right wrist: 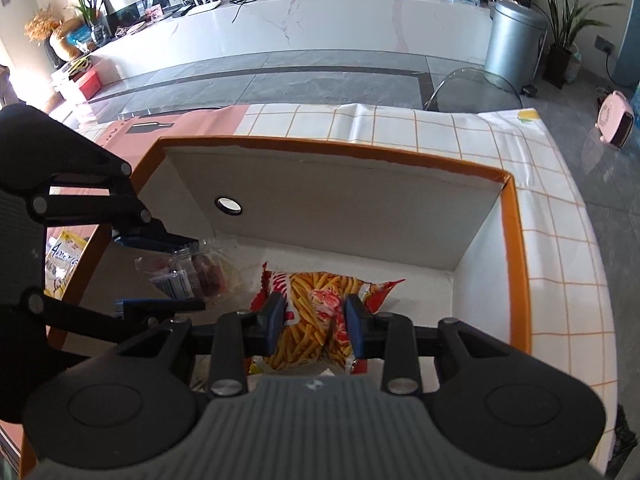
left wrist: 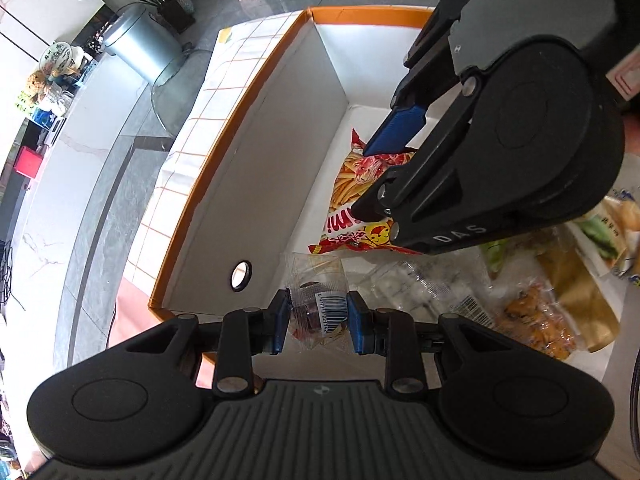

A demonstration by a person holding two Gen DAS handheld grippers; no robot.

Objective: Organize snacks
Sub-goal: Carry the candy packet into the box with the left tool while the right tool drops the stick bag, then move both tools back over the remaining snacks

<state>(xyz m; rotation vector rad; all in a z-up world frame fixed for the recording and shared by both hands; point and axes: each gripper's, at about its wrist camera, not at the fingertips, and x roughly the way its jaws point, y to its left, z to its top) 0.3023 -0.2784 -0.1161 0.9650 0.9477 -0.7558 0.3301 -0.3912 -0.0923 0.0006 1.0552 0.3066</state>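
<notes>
A clear wrapped snack packet point(left wrist: 320, 312) with a barcode label is pinched between the blue pads of the left gripper point(left wrist: 319, 317), jaws narrowed onto it – the dark red contents are seen through the film. From the right wrist view the same packet point(right wrist: 192, 276) is seen held over the left end of the box interior, just beside the fries bag. The red-and-yellow fries bag point(right wrist: 312, 312) is clamped between the pads of the right gripper point(right wrist: 315, 322), jaws nearly closed and the bag crumpled between them; whether its lower end touches the white box floor cannot be told. In the left wrist view the right gripper point(left wrist: 374, 178) is seen angled down onto that bag point(left wrist: 356, 208) inside the box. The orange-rimmed box point(right wrist: 332, 150) with white inner walls is set on a grid-patterned tablecloth point(right wrist: 440, 128); a round hole point(right wrist: 228, 205) is cut in its far wall. More snack packets – a gold pouch point(left wrist: 580, 300), a bag of brownish pieces point(left wrist: 532, 320), clear wrappers point(left wrist: 420, 284) – are piled at the right of the left wrist view; whether inside or outside the box cannot be told. A grey bin point(right wrist: 514, 44) and a potted plant point(right wrist: 564, 36) are seen on the floor beyond the table.
</notes>
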